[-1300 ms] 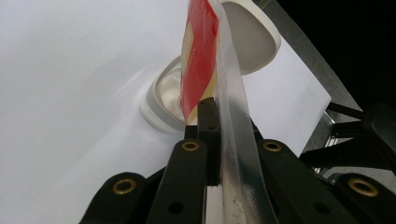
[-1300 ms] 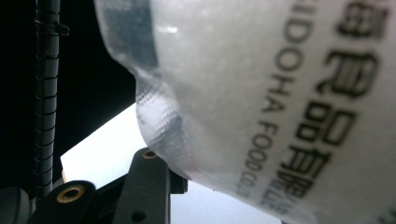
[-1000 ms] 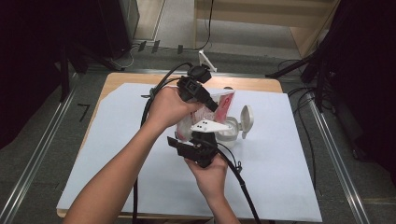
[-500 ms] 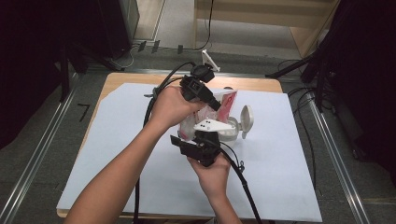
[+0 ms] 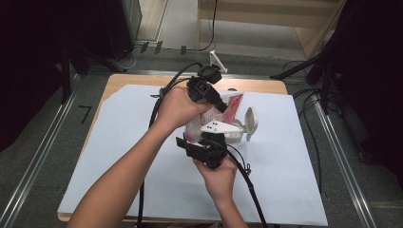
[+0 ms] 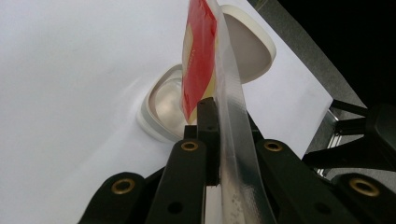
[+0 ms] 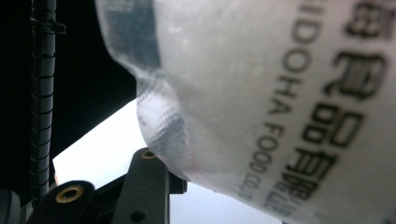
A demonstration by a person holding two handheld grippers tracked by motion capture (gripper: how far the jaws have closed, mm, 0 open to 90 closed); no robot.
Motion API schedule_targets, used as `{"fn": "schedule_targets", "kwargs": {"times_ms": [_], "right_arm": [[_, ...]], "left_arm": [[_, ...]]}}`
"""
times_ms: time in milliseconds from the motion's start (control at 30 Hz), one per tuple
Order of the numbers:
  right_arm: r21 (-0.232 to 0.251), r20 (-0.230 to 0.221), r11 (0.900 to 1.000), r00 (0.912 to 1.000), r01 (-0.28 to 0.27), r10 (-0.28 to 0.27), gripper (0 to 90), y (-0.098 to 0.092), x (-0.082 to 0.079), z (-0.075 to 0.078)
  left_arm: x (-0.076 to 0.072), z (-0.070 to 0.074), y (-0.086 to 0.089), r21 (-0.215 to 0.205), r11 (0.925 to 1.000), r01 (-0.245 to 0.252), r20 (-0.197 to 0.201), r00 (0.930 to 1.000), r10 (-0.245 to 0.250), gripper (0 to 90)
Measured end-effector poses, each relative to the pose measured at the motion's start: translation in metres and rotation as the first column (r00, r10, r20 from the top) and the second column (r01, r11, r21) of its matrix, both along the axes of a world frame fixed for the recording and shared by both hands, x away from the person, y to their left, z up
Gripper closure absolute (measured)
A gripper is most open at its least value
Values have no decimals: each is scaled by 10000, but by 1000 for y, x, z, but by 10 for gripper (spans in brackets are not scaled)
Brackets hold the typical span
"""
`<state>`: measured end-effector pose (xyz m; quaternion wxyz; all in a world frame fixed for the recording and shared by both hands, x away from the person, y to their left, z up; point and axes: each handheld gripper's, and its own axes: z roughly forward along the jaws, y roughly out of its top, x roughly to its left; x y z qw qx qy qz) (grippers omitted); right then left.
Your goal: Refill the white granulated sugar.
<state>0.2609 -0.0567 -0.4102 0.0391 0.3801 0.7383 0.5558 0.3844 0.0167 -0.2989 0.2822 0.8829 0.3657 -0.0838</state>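
— Left gripper view: what did you hold?
— My left gripper [image 6: 212, 140] pinched the snack pouch's [image 6: 201, 60] sealed edge above the open white container [image 6: 163, 109]; my right gripper [image 5: 205, 148] probably clamped its bottom. Pouring needed a tear first, I judged.

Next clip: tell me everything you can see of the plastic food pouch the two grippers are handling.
The food pouch is a translucent plastic bag with a red and cream printed panel and a clear sealed edge strip; the right gripper view shows black lettering on its whitish film. It stands roughly upright above the white sheet, next to an open white lidded container. The left gripper is shut on its clear edge, fingers pinching it. The right gripper is at its lower part; that grip is unclear.
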Motion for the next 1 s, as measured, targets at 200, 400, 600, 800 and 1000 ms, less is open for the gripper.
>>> {"fn": "schedule_targets", "kwargs": {"times_ms": [200, 400, 600, 800, 1000], "right_arm": [[25, -12, 9999, 10000, -99, 99, 598, 2, 0, -1], [-164, 31, 9999, 10000, 42, -42, 656, 0, -1, -1], [-103, 56, 9999, 10000, 36, -35, 650, 1, -2, 0], [-152, 150, 9999, 9999, -12, 14, 653, 4, -4, 2], [-177, 233, 9996, 9995, -207, 211, 666, 9, -6, 4]], "left_arm": [[1, -1, 0, 109, 9999, 86, -87, 9999, -85, 865], [1, -2, -1, 118, 9999, -6, -95, 10000, 7, 864], [2, 1, -1, 159, 9998, 78, -113, 9999, -76, 864], [-1, 3, 3, 185, 9998, 47, -13, 10000, -47, 863], [-2, 5, 8, 225, 9997, -5, 16, 10000, 5, 861]]}}
